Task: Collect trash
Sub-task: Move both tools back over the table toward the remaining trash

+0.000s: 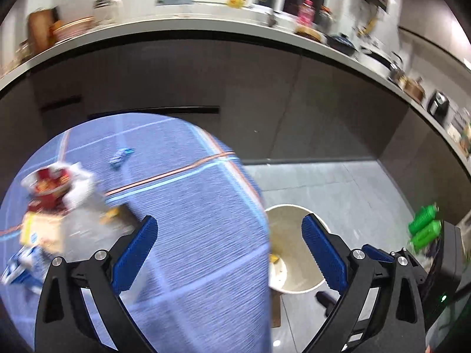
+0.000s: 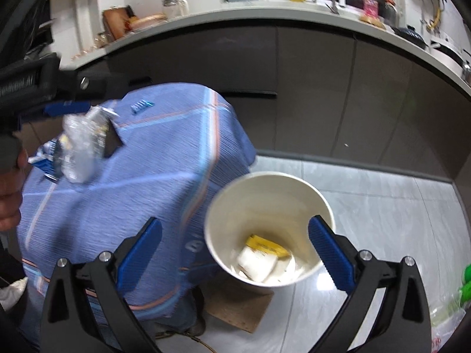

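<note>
Above the bin: both claws hang over the floor beside the table, each seen from its own camera.
Right claw (image 2: pixel 235 245): jaws spread wide with nothing between the blue pads; it sits over the mouth of the bin.
Left claw (image 1: pixel 229 248): jaws likewise spread wide and bare in its own view; one pad lies over the tablecloth, the other over the rim of the bin. In the right wrist view the left claw shows at the upper left, with a crumpled clear wrapper (image 2: pixel 81 147) right under it; whether it grips that wrapper cannot be told through the blur.
Bin (image 2: pixel 294 188): a pale round bucket on the floor, just beside the table's draped corner, resting partly on a brown board (image 2: pixel 238 309).
Trash in the bin: a white packet (image 2: pixel 256 261) and a yellow packet (image 2: pixel 266 245) lie at the bottom, touching.
Trash on the table: a blurred pile of red, white and tan wrappers (image 1: pixel 50 188) lies far from the bin, with a blue and white pack (image 1: pixel 17 267) at its near edge.
Small blue piece (image 1: pixel 121 156): alone on the cloth, apart from the pile.
Tablecloth (image 1: pixel 188 206): blue with pale and orange stripes, hanging down next to the bin.
Counter (image 1: pixel 182 26): behind the bin, crowded with kitchen things.
Green bottles (image 1: pixel 425 226): two, on the side of the bin away from the table.
</note>
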### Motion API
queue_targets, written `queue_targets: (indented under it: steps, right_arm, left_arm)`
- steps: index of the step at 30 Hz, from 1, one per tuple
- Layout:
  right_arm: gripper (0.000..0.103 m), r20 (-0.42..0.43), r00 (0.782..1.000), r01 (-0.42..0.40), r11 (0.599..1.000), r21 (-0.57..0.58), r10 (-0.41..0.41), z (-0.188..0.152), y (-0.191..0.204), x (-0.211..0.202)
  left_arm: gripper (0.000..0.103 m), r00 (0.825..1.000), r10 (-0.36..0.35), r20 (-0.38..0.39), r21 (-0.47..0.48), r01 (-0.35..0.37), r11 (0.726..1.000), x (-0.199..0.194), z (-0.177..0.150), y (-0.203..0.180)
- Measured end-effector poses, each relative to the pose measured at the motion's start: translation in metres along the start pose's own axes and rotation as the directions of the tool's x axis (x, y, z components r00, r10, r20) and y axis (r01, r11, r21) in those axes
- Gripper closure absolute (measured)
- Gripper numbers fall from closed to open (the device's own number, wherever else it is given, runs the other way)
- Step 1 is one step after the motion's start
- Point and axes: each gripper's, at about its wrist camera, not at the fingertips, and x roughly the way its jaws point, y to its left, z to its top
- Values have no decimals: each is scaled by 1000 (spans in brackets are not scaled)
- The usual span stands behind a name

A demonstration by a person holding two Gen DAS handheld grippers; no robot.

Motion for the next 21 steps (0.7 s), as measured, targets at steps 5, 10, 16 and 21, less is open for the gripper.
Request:
queue_targets:
  steps: [5, 10, 16, 21]
  right_arm:
    - [3, 60, 995, -75, 997, -7, 75, 14, 26, -11]
    - [3, 103, 978, -180, 984, -19, 181, 28, 56, -21]
    - [3, 51, 979, -189, 973, -130, 197, 40, 105, -15]
    - [3, 21, 970, -236, 963, -133, 240, 48, 136, -9]
  left_arm:
    - [8, 996, 83, 10, -101, -82, 992, -41, -19, 56]
    - [8, 990, 144, 5, -212, -139, 967, -76, -42, 111]
    - [8, 977, 214, 0, -297, -205, 933, -108, -69, 168]
    - [8, 972, 233, -24, -323, -228, 918, -118, -88, 198]
